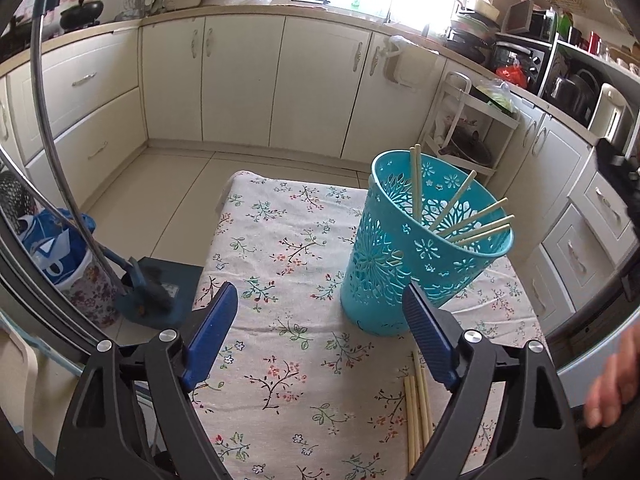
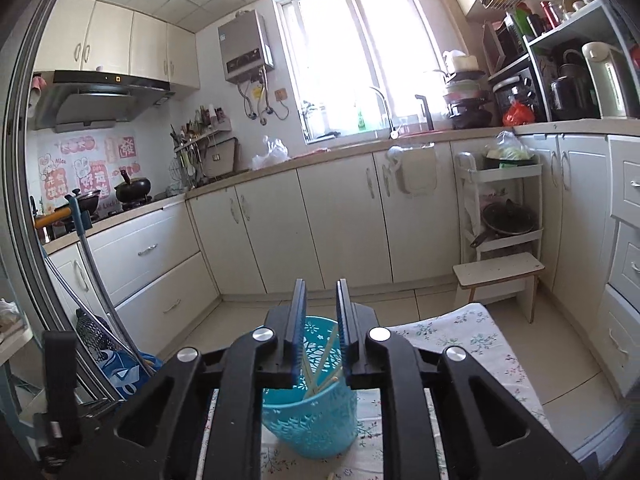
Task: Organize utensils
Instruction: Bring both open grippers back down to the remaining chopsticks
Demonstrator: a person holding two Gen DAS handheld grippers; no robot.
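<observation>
While I look along my left gripper (image 1: 320,304), its jaws stand wide over the floral tablecloth (image 1: 280,240), gripping nothing — the turquoise basket (image 1: 416,256) with chopsticks (image 1: 472,216) is just beyond its right finger, loose chopsticks (image 1: 418,408) lying near. From the right wrist, my right gripper (image 2: 321,300) is slightly parted and empty above that basket (image 2: 308,420).

One teal perforated basket (image 1: 404,256) on one floral-clothed bench (image 1: 280,280), six chopsticks standing inside the basket (image 1: 476,216), about four more chopsticks lying loose on the cloth (image 1: 418,412), and two hand-held grippers: left (image 1: 320,308), right (image 2: 322,308).
</observation>
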